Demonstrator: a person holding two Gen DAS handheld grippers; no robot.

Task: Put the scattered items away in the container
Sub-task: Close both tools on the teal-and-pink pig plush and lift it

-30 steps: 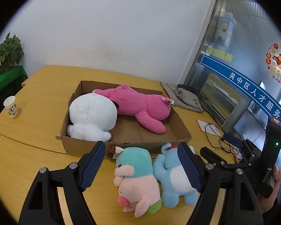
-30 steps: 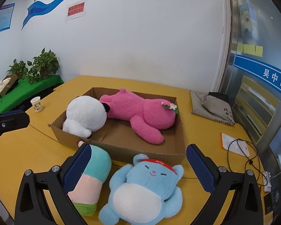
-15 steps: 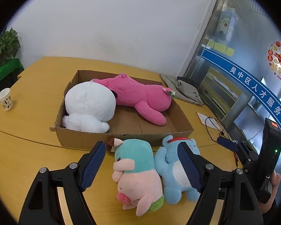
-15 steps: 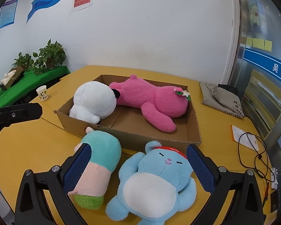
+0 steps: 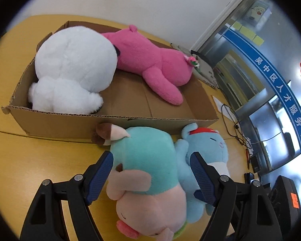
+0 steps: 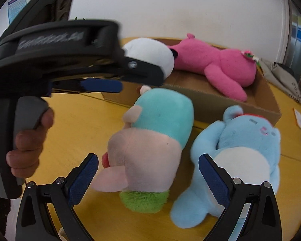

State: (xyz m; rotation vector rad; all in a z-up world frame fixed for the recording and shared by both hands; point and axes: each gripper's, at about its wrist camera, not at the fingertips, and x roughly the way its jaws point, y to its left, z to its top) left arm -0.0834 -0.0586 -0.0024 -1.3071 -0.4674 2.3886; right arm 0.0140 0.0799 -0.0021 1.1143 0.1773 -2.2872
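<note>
A: A cardboard box point(image 5: 74, 123) sits on a yellow table point(image 5: 26, 160), its near wall low and its right end wall cut lower. Inside, a white plush point(image 5: 74, 66) fills the left end and a pink plush point(image 5: 150, 64) lies along the back, leaving bare cardboard floor at front centre and right.

B: Two toys lie outside it. A pig plush point(image 5: 148, 170) in a teal top rests on the table, its ear touching the box's near wall. A blue plush point(image 5: 208, 146) lies just beside it on the right, the two touching. The table to the left of the pig is bare wood.

A: The left tongs point(image 5: 151, 175) stand wide apart, straddling the pig's body. The left pad sits right at the toy's side; the right pad sits in the seam between pig and blue plush. Nothing is clamped.

B: The right tongs point(image 6: 148, 177) are spread as well, with the pig's lower half between them and the right pad against the blue plush's belly. A hand point(image 6: 28, 142) grips the left tool's handle at the left of that view.
</note>
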